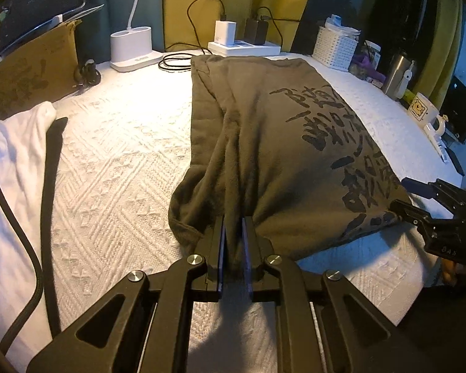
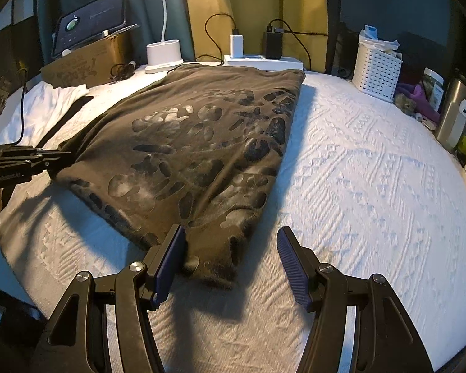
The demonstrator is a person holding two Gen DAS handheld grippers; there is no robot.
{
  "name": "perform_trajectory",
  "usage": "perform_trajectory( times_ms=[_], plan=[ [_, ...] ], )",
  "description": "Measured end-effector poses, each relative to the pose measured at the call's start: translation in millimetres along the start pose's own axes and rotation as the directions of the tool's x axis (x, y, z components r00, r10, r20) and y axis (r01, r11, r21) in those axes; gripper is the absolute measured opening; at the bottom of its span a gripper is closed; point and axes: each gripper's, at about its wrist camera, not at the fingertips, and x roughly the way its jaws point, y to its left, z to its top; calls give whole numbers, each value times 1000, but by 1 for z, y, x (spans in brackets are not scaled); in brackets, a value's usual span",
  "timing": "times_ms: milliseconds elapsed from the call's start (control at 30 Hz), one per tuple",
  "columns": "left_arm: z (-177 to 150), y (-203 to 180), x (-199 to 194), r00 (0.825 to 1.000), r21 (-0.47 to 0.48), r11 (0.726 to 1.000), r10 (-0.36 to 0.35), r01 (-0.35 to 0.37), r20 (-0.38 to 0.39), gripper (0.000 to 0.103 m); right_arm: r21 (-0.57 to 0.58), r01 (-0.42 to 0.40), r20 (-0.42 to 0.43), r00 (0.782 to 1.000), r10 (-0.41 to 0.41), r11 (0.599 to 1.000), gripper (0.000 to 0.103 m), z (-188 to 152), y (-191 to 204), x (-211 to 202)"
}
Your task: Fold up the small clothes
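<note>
A dark olive T-shirt with black printed characters lies folded lengthwise on the white textured bedspread. My left gripper is shut on a bunched fold at the shirt's near edge, with cloth pinched between its pads. In the right wrist view the same shirt runs away from me, and the left gripper shows at its left corner. My right gripper stands open around the shirt's near corner; one pad is beside the cloth, the other apart from it. That gripper also shows at the shirt's right corner.
A white garment lies at the left with a black cable across it. Along the back stand a cardboard box, a lamp base, a power strip and a white basket. A steel flask and a mug line the right edge.
</note>
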Motion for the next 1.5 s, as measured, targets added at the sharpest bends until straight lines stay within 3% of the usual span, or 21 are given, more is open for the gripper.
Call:
perform_trajectory(
  times_ms=[167, 233, 267, 300, 567, 867, 1500],
  plan=[
    [1, -7, -13, 1000, -7, 1000, -13, 13, 9, 12, 9, 1, 0, 1000, -1, 1000, 63, -4, 0, -4],
    [2, -12, -19, 1000, 13, 1000, -20, 19, 22, 29, 11, 4, -1, 1000, -4, 1000, 63, -6, 1, -6],
    [2, -14, -20, 1000, 21, 1000, -16, 15, 26, 48, 13, 4, -4, 1000, -4, 1000, 63, -6, 1, -6],
    [1, -15, -20, 1000, 23, 1000, -11, 11, 28, 53, 15, 2, -7, 1000, -2, 1000, 63, -7, 1, -7],
    [-3, -10, -6, 999, 23, 999, 30, -29, -31, 53, 28, -16, -31, 999, 17, 999, 63, -8, -2, -13],
    [23, -12, -28, 998, 18, 999, 28, -29, 50, 53, 36, -9, -11, 1000, 10, 999, 64, 12, -15, -21],
    [88, -26, 18, 998, 49, 998, 25, -27, 51, 53, 57, -6, -34, 999, 8, 998, 64, 69, -59, 23]
  ],
)
